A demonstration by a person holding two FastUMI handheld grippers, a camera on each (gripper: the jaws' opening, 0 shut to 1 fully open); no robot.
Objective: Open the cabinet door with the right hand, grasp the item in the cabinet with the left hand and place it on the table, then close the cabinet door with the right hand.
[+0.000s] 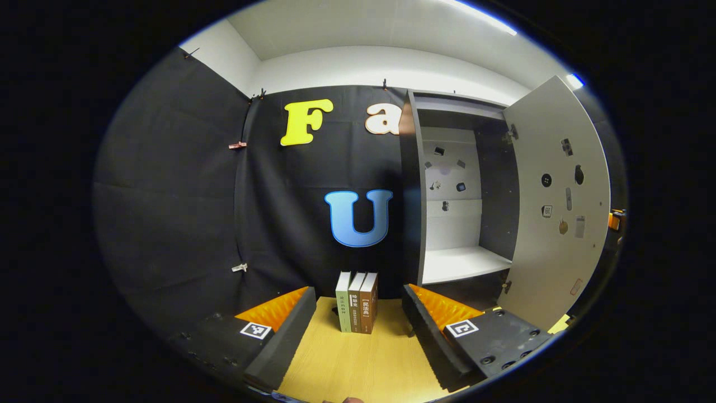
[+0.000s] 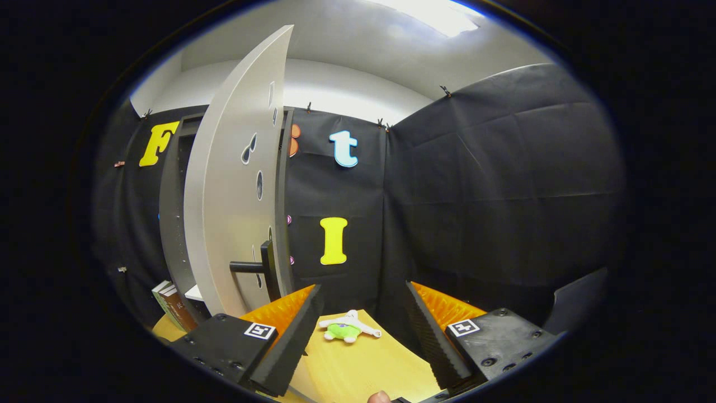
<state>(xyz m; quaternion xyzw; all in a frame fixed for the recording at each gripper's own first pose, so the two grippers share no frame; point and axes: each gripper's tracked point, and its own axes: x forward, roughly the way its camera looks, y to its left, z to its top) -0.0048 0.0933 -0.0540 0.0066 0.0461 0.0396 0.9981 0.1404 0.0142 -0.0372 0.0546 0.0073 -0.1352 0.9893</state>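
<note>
Orange-ribbed, both pairs of jaws stand spread and hold nothing: our left gripper [image 1: 358,330] over the pale wood table [image 1: 363,369], our right gripper [image 2: 358,330] likewise. Ahead of the right jaws, on the table, lies the small green-and-white plush toy [image 2: 348,329], apparently already out. Left of them, near, the grey cabinet door [image 2: 235,196] stands open, its dark bar handle [image 2: 254,267] facing us. We judge closing remains. The cabinet's white shelf [image 1: 458,262] looks bare.

A wooden table [image 1: 358,364] carries three upright books [image 1: 357,302] and a small plush toy [image 2: 347,329]
</note>
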